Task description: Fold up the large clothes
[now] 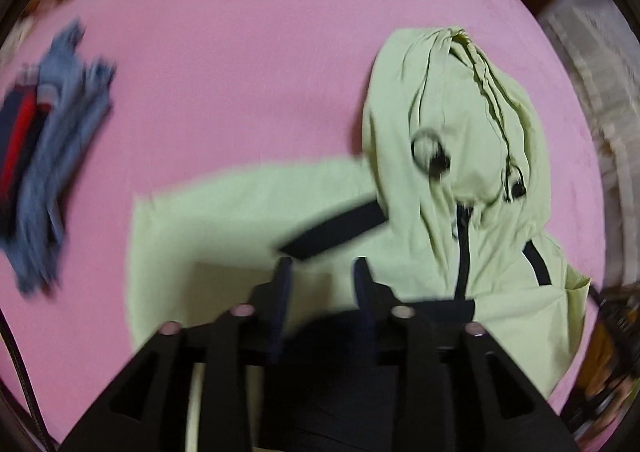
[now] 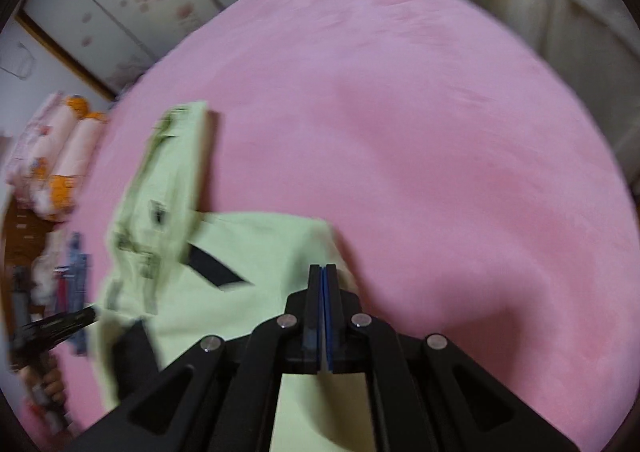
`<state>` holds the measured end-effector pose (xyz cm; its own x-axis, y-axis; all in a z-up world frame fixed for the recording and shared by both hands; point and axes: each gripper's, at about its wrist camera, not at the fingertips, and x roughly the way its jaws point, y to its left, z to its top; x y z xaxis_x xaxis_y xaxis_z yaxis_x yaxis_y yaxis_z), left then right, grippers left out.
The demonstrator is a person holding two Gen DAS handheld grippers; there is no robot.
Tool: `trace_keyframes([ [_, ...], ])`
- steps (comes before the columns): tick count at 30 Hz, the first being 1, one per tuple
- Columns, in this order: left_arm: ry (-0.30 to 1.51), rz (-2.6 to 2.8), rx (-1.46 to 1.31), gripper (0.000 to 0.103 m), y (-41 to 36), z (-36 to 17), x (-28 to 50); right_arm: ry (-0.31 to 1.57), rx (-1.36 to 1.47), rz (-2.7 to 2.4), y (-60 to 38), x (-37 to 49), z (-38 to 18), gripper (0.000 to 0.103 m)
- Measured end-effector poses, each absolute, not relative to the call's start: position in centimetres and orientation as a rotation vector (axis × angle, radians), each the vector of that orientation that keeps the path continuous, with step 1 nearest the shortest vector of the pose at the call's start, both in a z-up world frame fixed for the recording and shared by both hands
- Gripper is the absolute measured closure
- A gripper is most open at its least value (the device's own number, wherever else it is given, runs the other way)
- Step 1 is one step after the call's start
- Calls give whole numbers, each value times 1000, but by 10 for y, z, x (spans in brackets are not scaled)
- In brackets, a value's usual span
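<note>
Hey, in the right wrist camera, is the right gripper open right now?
No, the right gripper has its two fingers pressed flat together above the light green jacket, with no gap showing between them.

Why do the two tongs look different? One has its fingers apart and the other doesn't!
The left tongs have their fingers apart with nothing between them, while the right tongs are squeezed fully shut. The left tongs point down over the middle of the light green jacket; the right tongs sit over its edge, near the pink bedsheet. Both are black, and neither holds the jacket.
</note>
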<state>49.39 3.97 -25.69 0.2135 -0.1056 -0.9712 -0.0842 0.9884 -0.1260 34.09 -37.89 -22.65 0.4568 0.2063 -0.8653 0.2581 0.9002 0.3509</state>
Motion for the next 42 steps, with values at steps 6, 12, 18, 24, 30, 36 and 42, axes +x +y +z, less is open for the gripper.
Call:
trace_keyframes([
  [6, 1395, -149, -50, 49, 34, -235, 581, 1139, 566, 140, -363, 424, -210, 70],
  [12, 1427, -200, -102, 49, 28, -250, 661, 1138, 722, 177, -342, 511, -224, 69],
  [18, 1394, -191, -204, 49, 18, -280, 724, 1131, 869, 114, -328, 562, -263, 69],
  [24, 1410, -212, -355, 49, 12, -318, 739, 1077, 955, 84, -327, 577, -293, 69],
  [30, 1373, -266, -338, 75, 5, -326, 739, 1055, 1018, 85, -324, 578, -312, 94],
  [36, 1324, -388, -304, 92, 6, -306, 730, 976, 1072, 312, -314, 580, -300, 97],
  [42, 1159, -556, -363, 95, 29, -260, 697, 918, 981, 585, -309, 564, -257, 100],
])
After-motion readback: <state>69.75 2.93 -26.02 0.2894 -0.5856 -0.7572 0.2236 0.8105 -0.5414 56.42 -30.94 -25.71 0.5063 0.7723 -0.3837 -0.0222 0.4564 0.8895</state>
